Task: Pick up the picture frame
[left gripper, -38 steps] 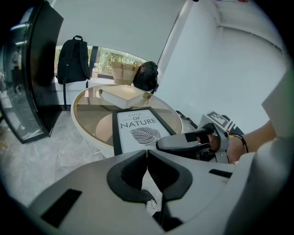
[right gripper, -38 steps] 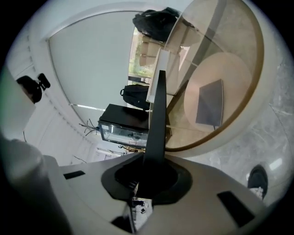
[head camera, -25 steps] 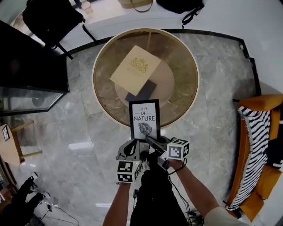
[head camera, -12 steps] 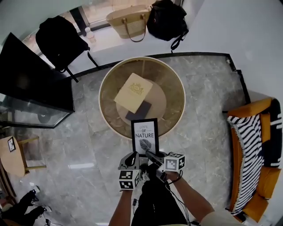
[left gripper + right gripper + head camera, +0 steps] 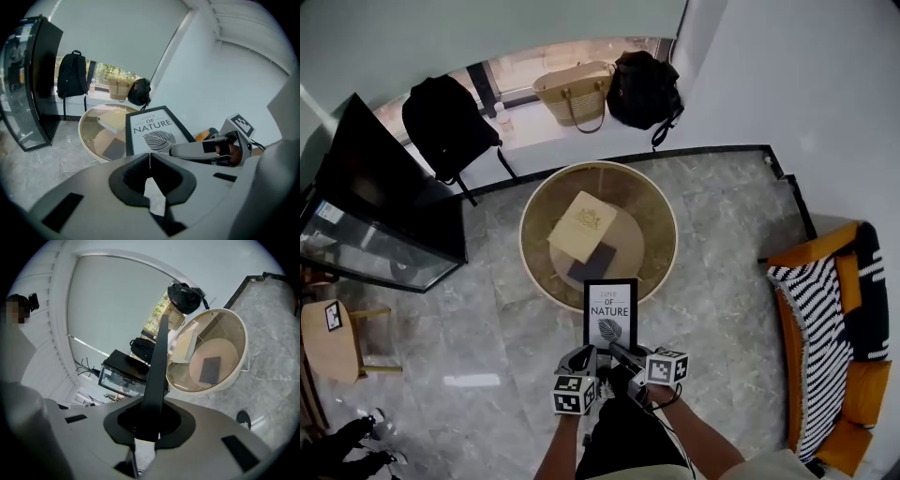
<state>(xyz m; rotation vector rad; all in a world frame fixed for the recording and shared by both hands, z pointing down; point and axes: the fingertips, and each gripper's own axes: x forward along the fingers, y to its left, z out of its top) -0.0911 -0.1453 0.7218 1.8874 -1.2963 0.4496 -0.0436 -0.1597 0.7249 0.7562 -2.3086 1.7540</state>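
- As I see it from where I stand, the right tongs (image 5: 151,425) are clamped on the bottom edge of the picture frame (image 5: 610,314). It hangs in the air by the near edge of the round glass desk (image 5: 654,217), apparently clear of it.
- The left tongs (image 5: 150,158) are closed together on nothing, just beside the right pair.
- To do the lift well, I'd say a firm pinch and an upright frame matter most. Gripped by one thin edge, it could swing or slip, and the idle left pair could steady a side.
- A cream book (image 5: 581,225) and a dark notebook (image 5: 592,262) lie near the desk's middle.
- Beyond the far edge sit a backpack (image 5: 445,127), a straw bag (image 5: 572,94) and a black bag (image 5: 643,89), with a striped sofa (image 5: 825,337) off the right edge. All are well apart from the frame, and nothing blocks it.
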